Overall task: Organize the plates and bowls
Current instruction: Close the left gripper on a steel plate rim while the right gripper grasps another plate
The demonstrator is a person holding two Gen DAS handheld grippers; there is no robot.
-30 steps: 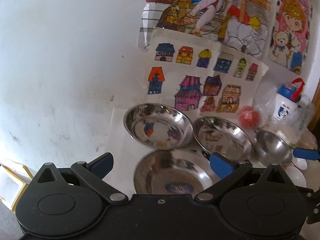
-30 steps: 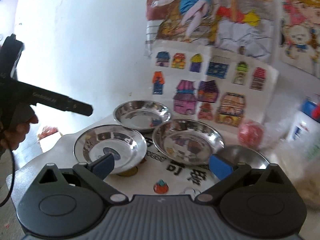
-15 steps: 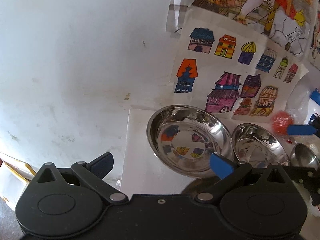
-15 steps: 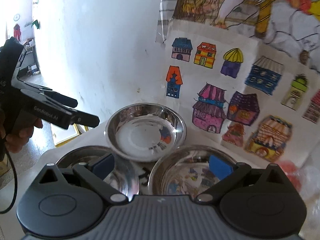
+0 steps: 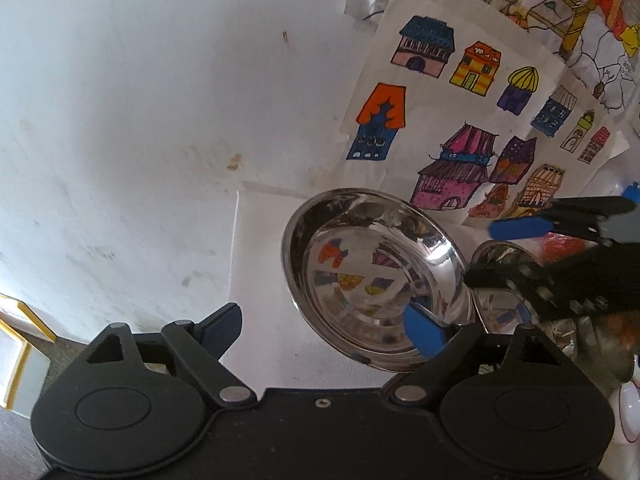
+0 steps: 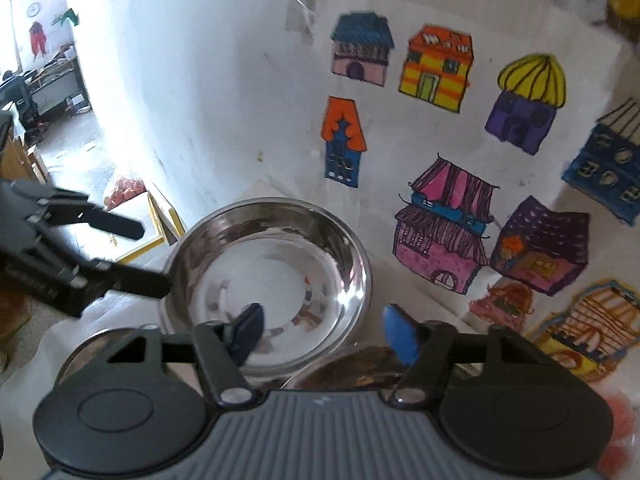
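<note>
Against the white wall with its taped drawings of houses (image 5: 472, 120), a steel bowl (image 5: 372, 276) sits on the white table (image 5: 260, 280). Both grippers flank it, jaws just closing yet apart, unclamped: left gripper (image 5: 328, 324), right gripper (image 6: 324, 332). Another steel dish (image 5: 496, 276) lies just beside.

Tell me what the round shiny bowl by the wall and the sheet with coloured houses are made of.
Round shiny bowl: apparently stainless steel, polished; it mirrors the houses. Sheet with coloured houses: looks like matte white paper with marker drawings, though card is possible.
</note>
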